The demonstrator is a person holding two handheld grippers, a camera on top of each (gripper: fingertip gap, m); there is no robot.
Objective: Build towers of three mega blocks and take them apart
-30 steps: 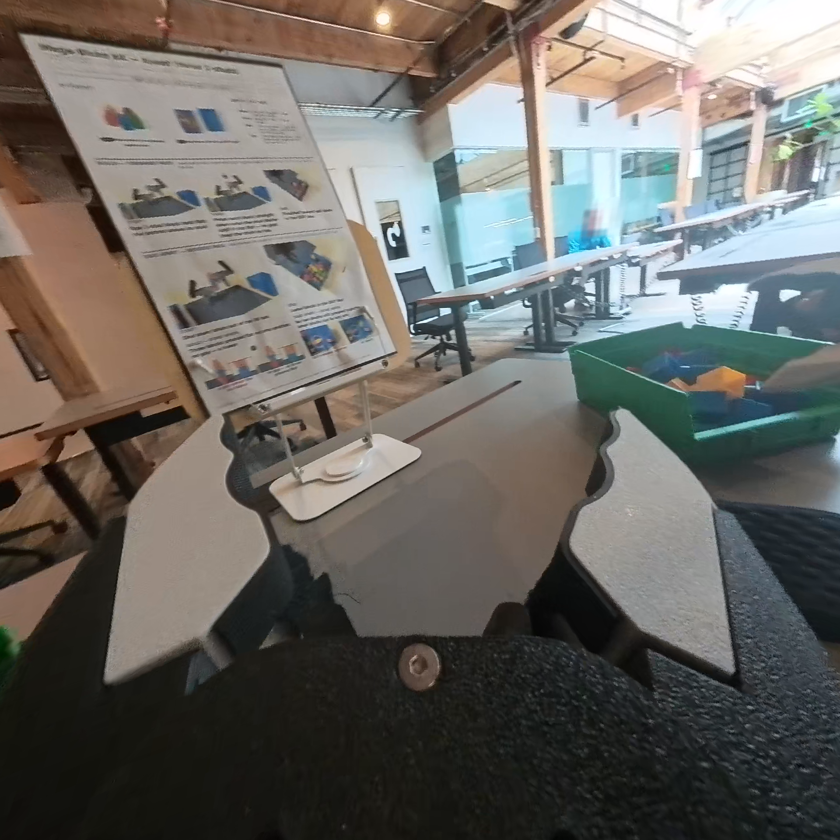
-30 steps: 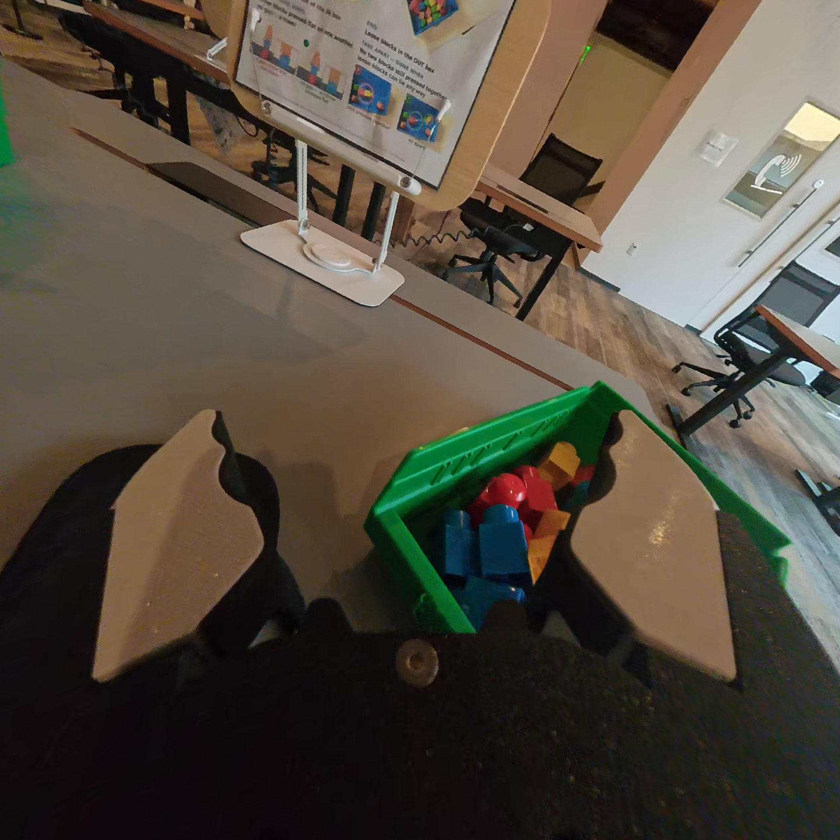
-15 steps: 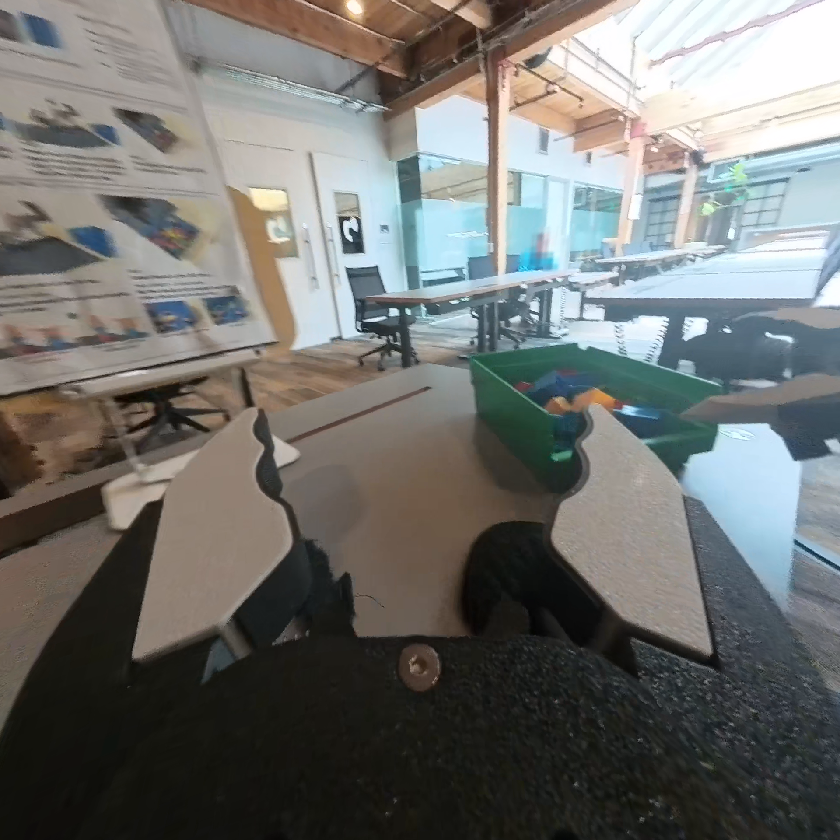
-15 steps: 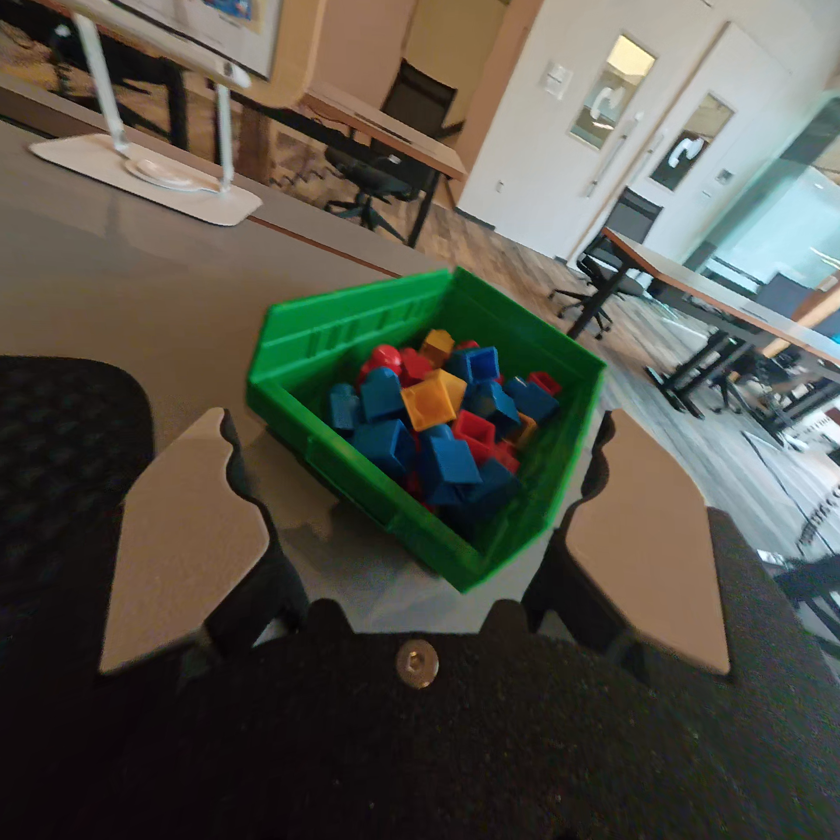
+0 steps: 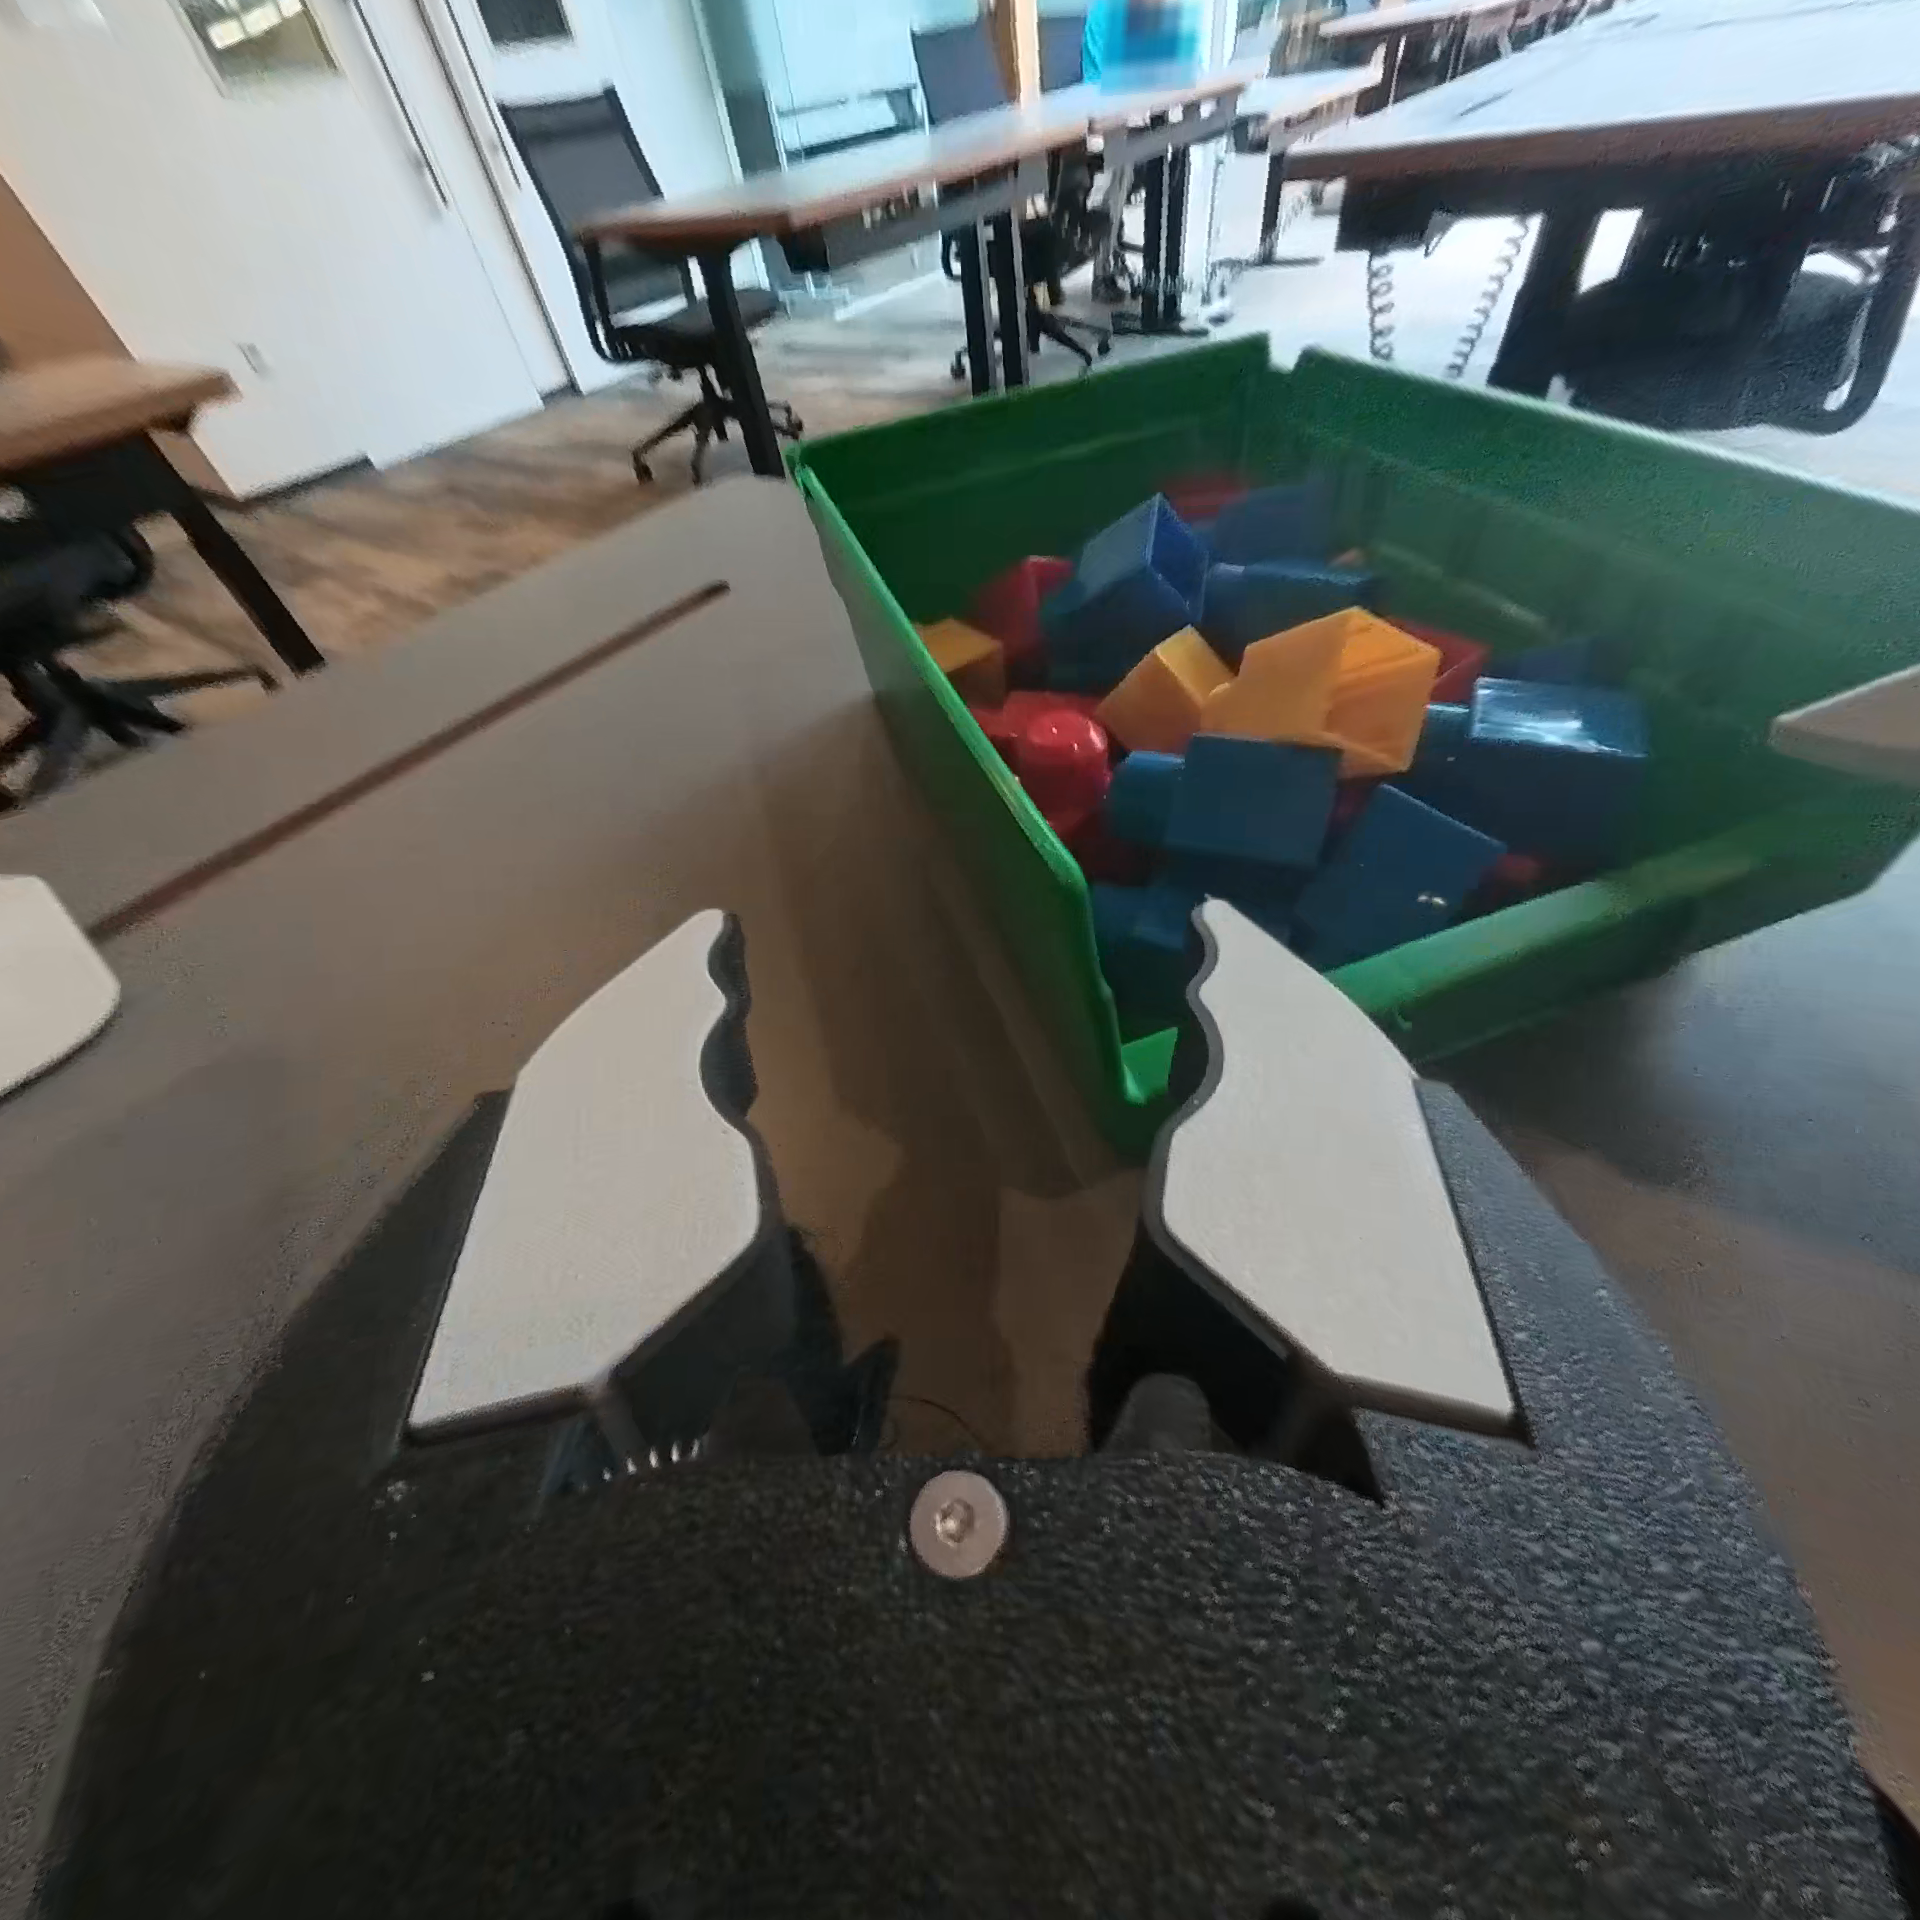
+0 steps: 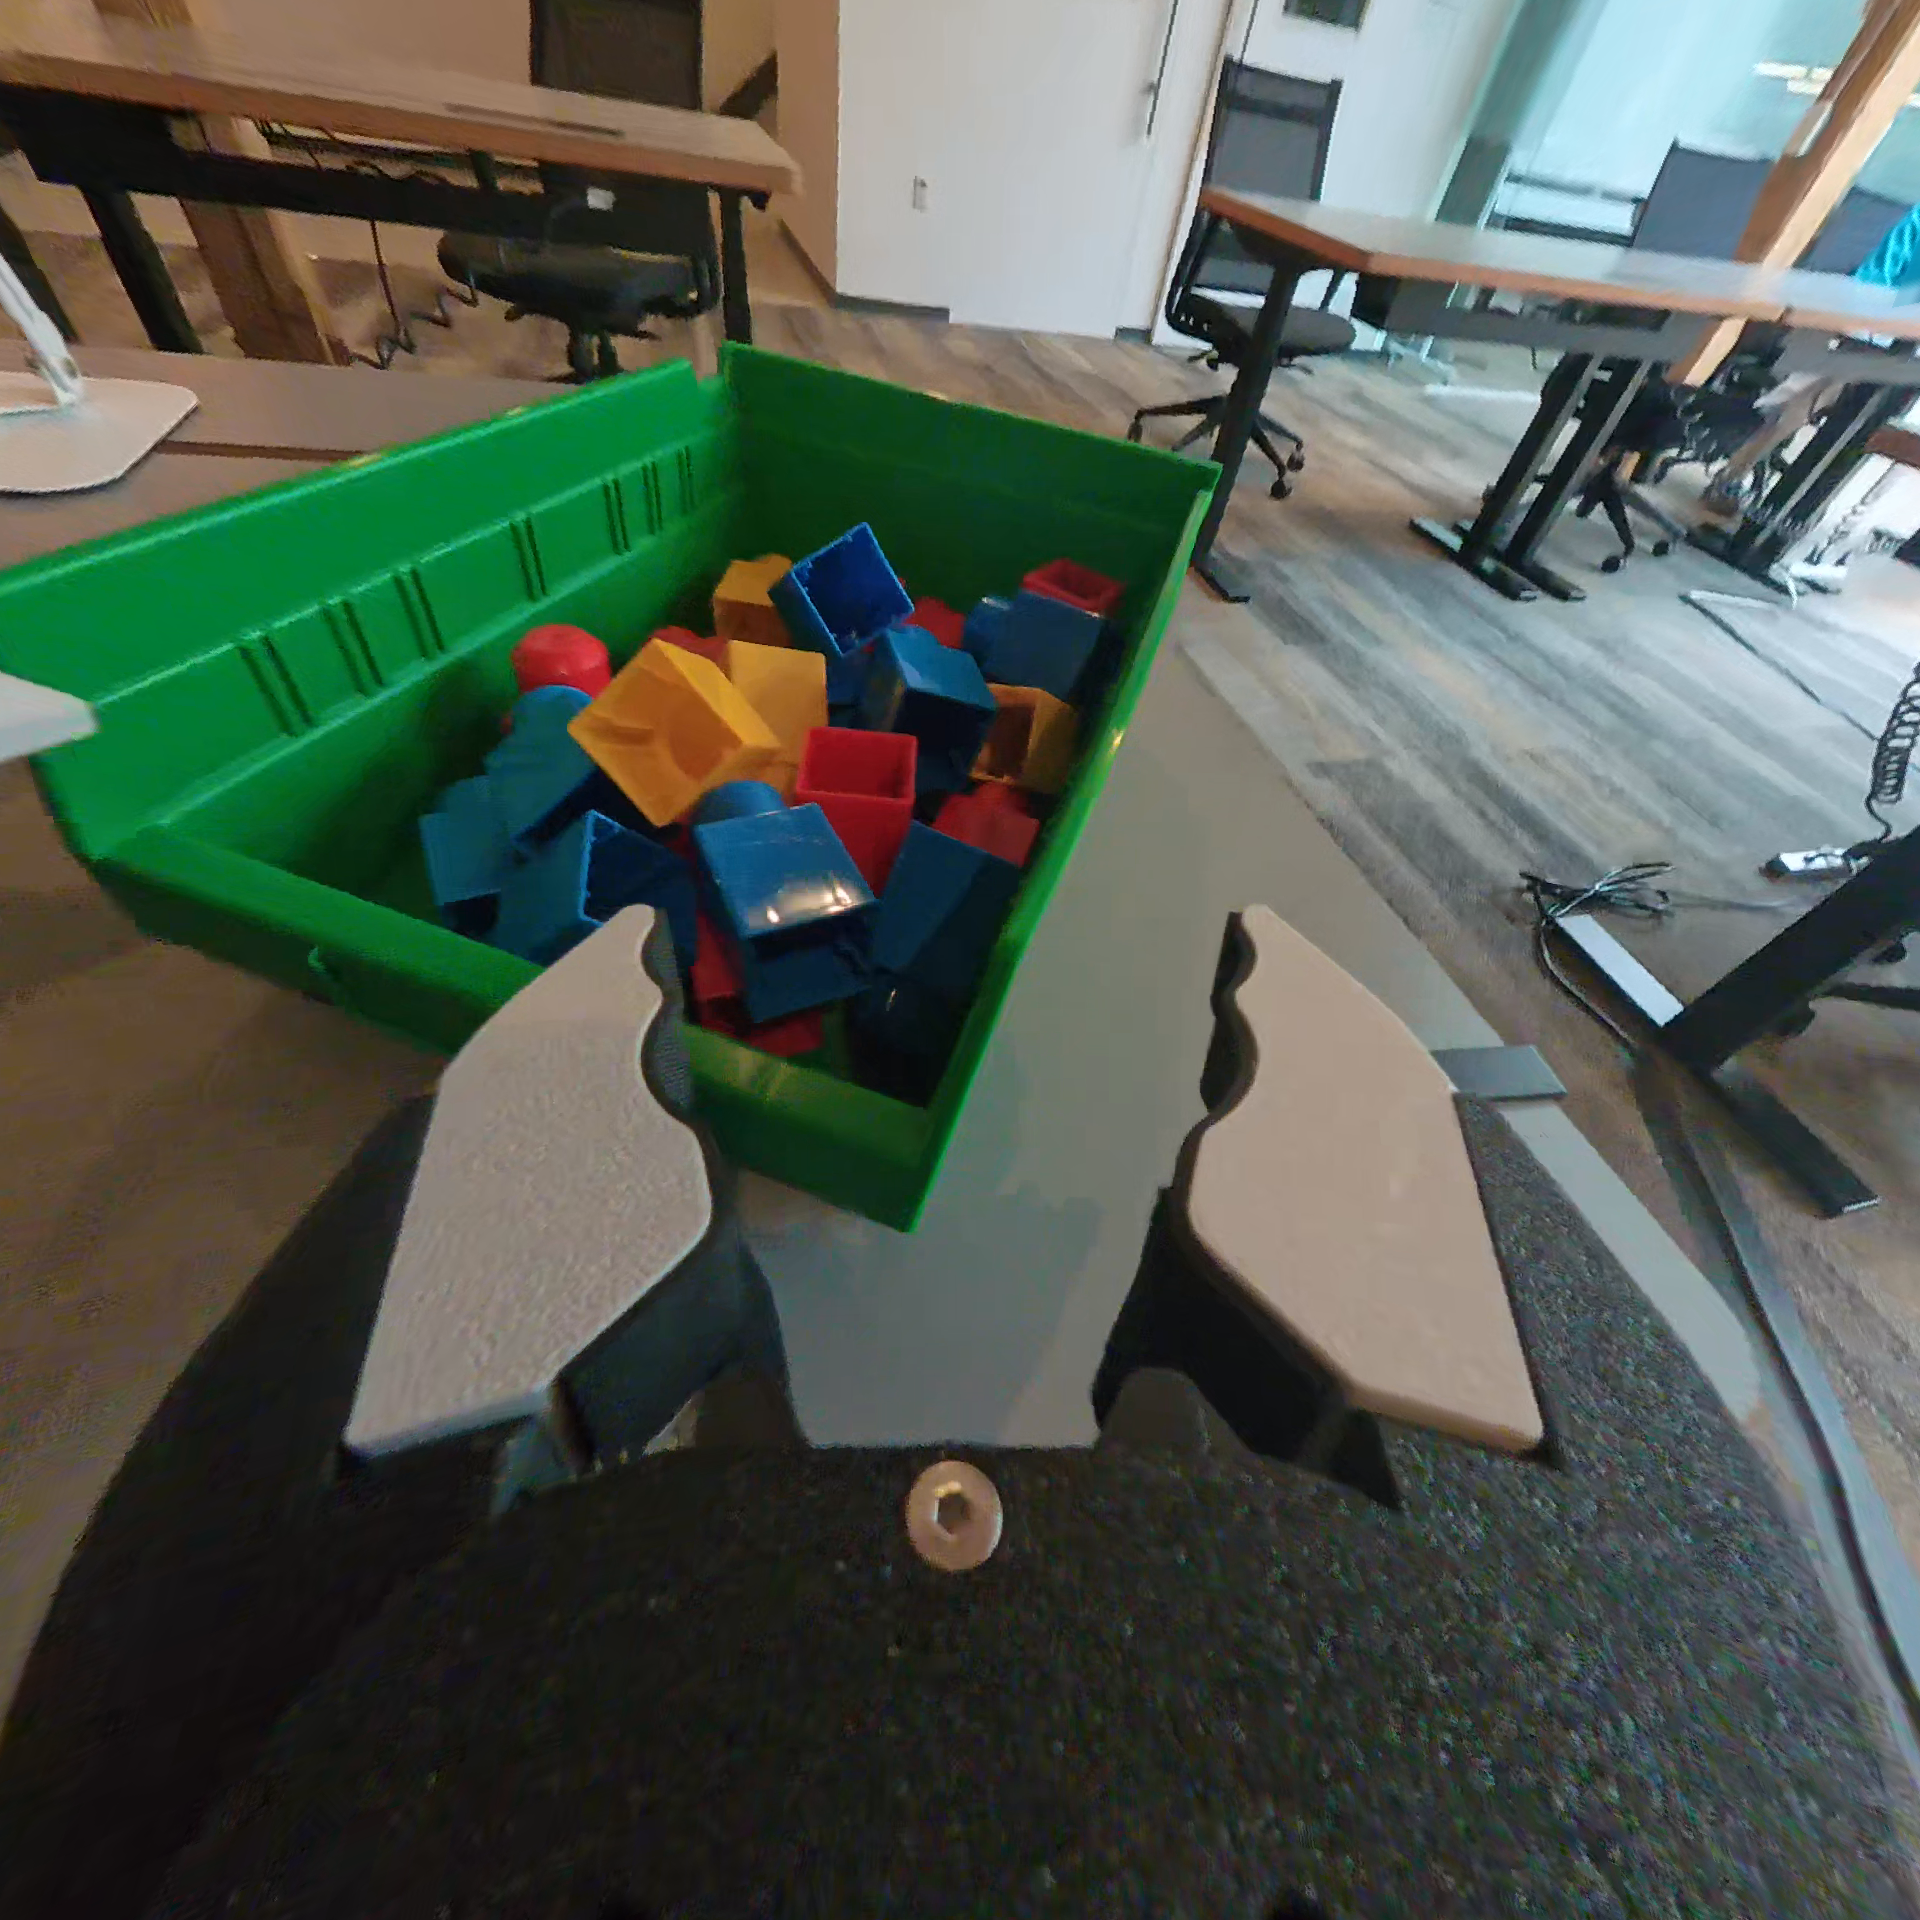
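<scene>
So both grippers are spread wide w/ nothing between the jaws. Left gripper (image 5: 961, 977) sits low at the bin's near-left corner: its right finger (image 5: 1299, 1164) is just beside, maybe touching, the corner of the bin (image 5: 977, 831) (can't tell contact). Right gripper (image 6: 940, 971) hangs over the opposite near corner, left finger (image 6: 551, 1143) overlapping the front wall, right finger out over bare table (image 6: 1091, 935).

Key relation: blocks lie ahead of both sets of fingers, inside the bin, which runs long-axis away from the grippers. From the left they're ahead and to the right; from the right, ahead and to the left. No tower started yet, all blocks loose in a heap. My guess: right gripper is nearer a graspable piece, the blue block (image 6: 790, 894) lying just past its left fingertip.

Views differ: right wrist view looks down into the heap, showing open hollow undersides on a red block (image 6: 857, 774) and a yellow block (image 6: 675, 743). Left wrist view is lower, shows a red stud (image 5: 1060, 743) against the side wall, plus the other gripper's fingertip (image 5: 1860, 722) at the right edge.
</scene>
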